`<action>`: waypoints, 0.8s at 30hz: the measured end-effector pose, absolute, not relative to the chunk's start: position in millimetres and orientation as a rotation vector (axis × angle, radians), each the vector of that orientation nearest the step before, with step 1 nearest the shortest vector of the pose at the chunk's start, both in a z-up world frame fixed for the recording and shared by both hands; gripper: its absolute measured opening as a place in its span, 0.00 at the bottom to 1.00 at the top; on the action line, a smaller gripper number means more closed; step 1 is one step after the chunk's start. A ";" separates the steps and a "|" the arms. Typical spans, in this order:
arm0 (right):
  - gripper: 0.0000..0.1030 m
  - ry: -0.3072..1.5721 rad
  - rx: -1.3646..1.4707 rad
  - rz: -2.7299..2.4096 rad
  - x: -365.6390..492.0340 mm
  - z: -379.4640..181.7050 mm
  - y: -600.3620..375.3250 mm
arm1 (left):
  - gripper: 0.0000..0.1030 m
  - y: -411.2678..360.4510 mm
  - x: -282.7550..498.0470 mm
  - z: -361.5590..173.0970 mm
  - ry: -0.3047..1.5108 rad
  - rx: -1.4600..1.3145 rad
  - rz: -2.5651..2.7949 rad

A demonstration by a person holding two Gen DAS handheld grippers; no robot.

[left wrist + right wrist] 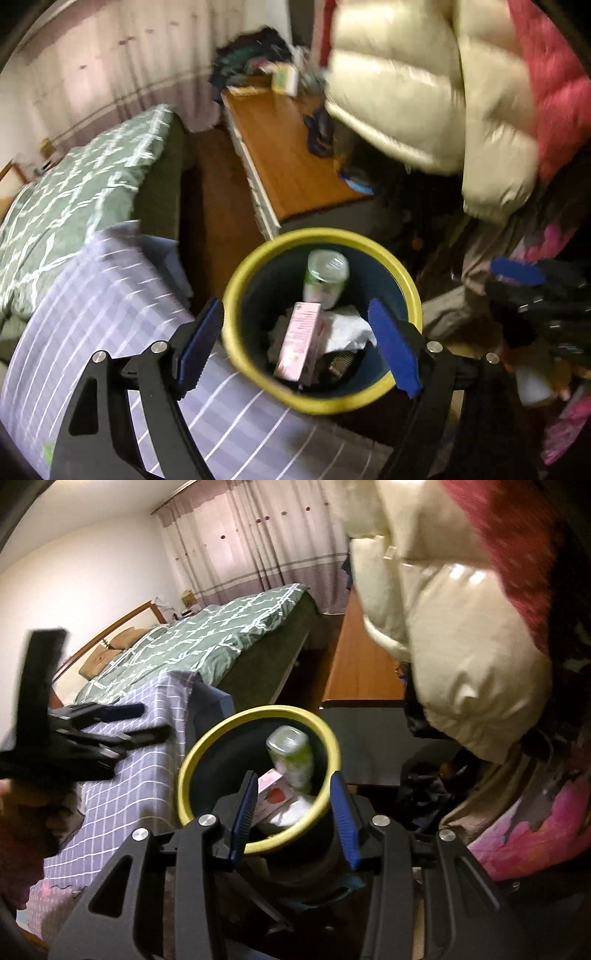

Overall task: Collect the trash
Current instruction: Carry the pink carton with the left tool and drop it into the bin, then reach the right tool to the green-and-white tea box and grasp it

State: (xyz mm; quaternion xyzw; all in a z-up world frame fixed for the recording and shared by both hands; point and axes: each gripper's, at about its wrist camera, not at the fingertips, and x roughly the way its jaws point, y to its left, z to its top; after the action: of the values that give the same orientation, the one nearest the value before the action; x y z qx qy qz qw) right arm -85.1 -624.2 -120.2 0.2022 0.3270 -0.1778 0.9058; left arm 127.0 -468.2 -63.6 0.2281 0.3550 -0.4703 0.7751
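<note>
Yellow-rimmed bin (402,273) already holds a bottle (327,277), pink carton (301,339) and tissue (351,330); left gripper (299,345) and right gripper (295,812) both gape empty above it, remaining trash unclear.

I am seeing matt black plastic arms with bright metal bolts on the left gripper (297,349); its blue pads (393,354) are looking ridged. The trash bin (236,295) is showing a smooth yellow plastic rim and a dark matt wall. Inside, the pink carton (301,338) is looking like printed card, the bottle (327,275) like clear glossy plastic, the white tissue (351,328) like crumpled paper. The cream jacket (424,74) is shining as glossy quilted cloth. The cabinet top (284,147) is appearing as smooth wood.
</note>
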 end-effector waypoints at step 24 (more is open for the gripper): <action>0.40 0.794 0.206 0.169 61.3 -107.4 -351.2 | 0.90 27.1 196.4 -62.9 0.539 -0.082 -0.038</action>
State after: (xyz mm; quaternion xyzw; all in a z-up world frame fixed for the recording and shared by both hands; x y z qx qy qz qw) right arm 61.3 -351.2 -107.4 0.0999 0.3857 0.0822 0.9135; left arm 196.4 27.1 -62.9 -0.0407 0.2662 -0.0186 0.9629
